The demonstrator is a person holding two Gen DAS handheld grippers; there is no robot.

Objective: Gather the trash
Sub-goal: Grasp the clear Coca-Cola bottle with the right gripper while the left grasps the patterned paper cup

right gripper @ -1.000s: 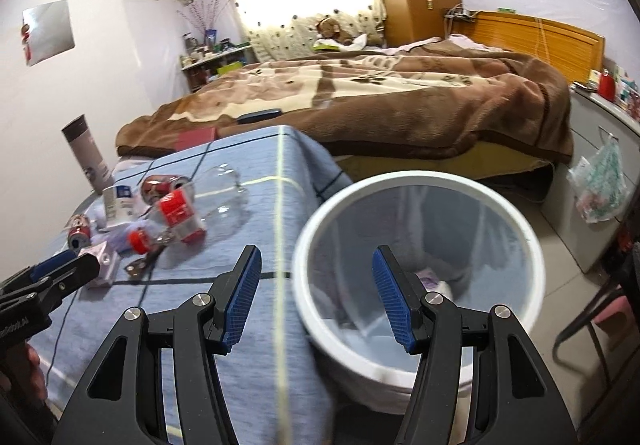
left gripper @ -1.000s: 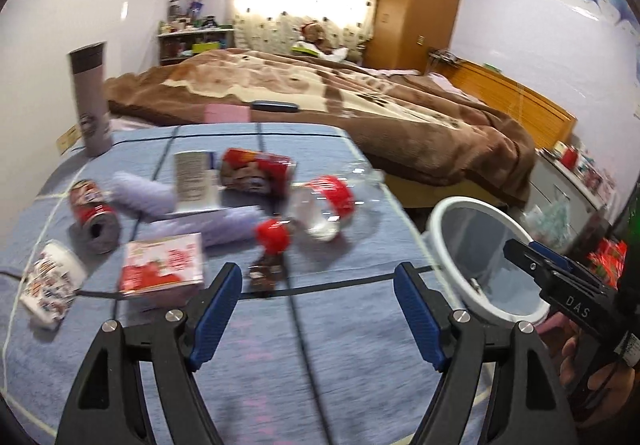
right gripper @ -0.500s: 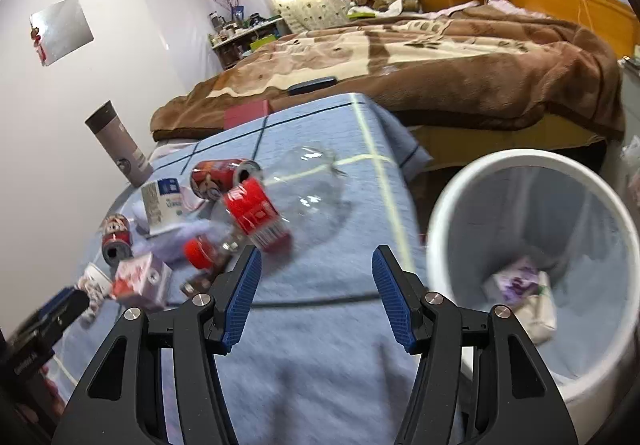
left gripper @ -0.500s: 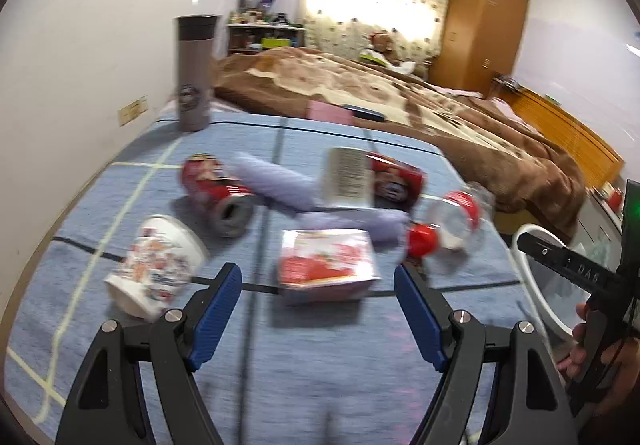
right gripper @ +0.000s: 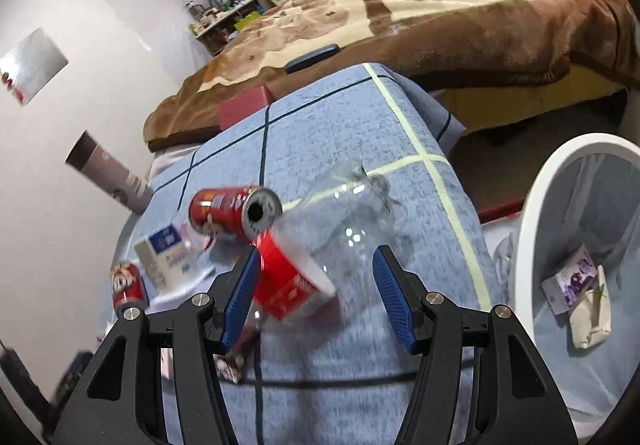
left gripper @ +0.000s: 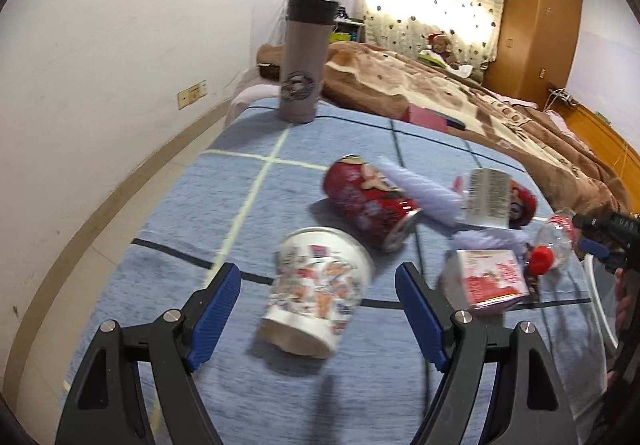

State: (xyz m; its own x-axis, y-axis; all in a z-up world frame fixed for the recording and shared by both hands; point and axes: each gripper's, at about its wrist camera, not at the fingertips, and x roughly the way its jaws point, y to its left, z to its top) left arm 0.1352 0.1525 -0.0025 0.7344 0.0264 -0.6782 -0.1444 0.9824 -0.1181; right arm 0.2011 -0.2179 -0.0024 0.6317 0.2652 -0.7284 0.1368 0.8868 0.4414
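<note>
Trash-strewn blue checked tablecloth (left gripper: 248, 181)

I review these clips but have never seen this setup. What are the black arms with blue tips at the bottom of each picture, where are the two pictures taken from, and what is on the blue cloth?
There is no robot. A person holds a pair of tongs in each hand, and a fisheye camera on each looks forward along its fingers.

In the left wrist view, the left tongs stand open with a toppled paper cup lying between the tips. Beyond it lie a red can, a small carton and an upright tumbler.

In the right wrist view, the right tongs stand open around a clear bottle with a red label; the pads do not visibly press on it. A white bin beside the blue cloth already holds some trash. Nothing is gripped.
</note>
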